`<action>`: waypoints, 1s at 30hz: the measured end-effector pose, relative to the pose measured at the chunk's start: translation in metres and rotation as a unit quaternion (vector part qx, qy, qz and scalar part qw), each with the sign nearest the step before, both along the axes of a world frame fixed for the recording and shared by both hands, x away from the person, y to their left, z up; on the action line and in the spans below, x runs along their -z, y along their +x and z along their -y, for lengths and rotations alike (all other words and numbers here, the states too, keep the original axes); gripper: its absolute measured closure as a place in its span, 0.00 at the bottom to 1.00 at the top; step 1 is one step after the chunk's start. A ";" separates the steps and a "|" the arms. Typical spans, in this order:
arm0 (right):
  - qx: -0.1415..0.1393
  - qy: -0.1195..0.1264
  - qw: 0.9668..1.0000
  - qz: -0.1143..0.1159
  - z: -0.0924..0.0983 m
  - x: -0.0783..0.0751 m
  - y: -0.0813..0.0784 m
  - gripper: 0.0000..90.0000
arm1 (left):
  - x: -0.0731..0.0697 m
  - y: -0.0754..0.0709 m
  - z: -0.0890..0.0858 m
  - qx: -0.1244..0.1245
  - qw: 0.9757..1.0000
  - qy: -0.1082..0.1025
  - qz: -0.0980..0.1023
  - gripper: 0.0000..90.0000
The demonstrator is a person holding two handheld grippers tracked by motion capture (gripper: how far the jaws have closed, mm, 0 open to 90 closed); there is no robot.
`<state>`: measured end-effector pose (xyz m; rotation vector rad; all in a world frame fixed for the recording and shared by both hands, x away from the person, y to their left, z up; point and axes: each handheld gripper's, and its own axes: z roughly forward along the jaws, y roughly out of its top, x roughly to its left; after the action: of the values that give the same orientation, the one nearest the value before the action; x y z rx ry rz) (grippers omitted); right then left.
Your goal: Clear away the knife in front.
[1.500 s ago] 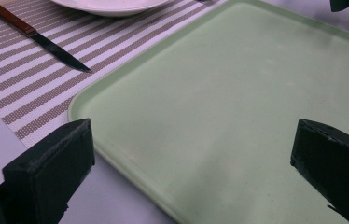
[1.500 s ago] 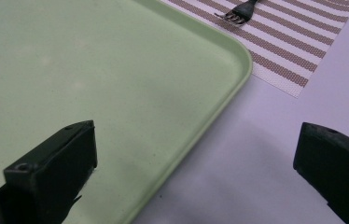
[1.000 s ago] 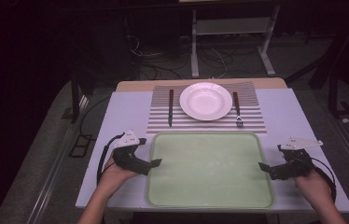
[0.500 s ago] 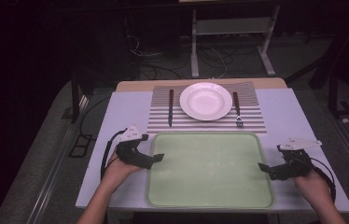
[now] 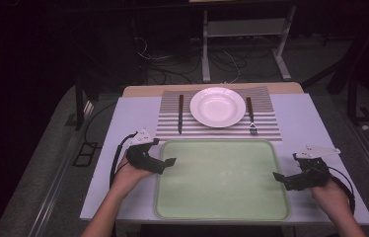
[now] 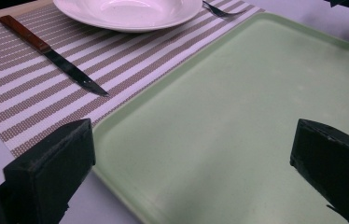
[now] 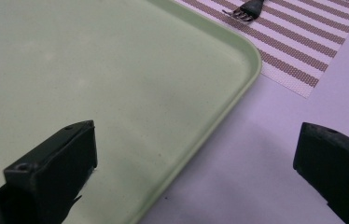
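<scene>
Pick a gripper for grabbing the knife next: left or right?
Left, probably. The knife lies on the striped placemat's left side, just beyond the open left gripper. The right gripper, also open, sits across the green tray.

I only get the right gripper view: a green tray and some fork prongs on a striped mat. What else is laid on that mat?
Observer: A white plate sits in the middle of the striped placemat, with the fork beside it.
Visitor: Any knife?
Observer: Yes, a wooden-handled knife lies on the plate's other side, with its blade pointing toward the tray.
Visitor: What is the other hand doing?
Observer: The left tool is open at the tray's left rim, with one jaw over the table and one over the tray.
</scene>
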<state>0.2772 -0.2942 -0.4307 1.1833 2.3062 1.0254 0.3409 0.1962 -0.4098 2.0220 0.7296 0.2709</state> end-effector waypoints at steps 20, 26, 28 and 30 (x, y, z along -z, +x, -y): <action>0.005 0.010 1.000 0.005 0.005 0.000 0.000 0.00 | -0.009 0.028 0.010 -0.016 1.000 -0.008 0.010 0.00; 0.005 0.011 1.000 0.005 0.004 0.000 0.000 0.00 | -0.009 0.033 0.017 -0.012 1.000 0.000 0.009 0.00; 0.004 0.011 1.000 0.006 0.004 -0.001 -0.001 0.00 | -0.008 0.034 0.019 -0.012 1.000 0.002 0.007 0.00; 0.005 0.011 1.000 0.006 0.005 0.000 0.000 0.00 | -0.007 0.034 0.020 -0.011 1.000 0.002 0.007 0.00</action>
<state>0.2768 -0.2990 -0.4303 1.1929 2.2838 1.0532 0.3749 0.1766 -0.4024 2.0156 0.7430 0.2998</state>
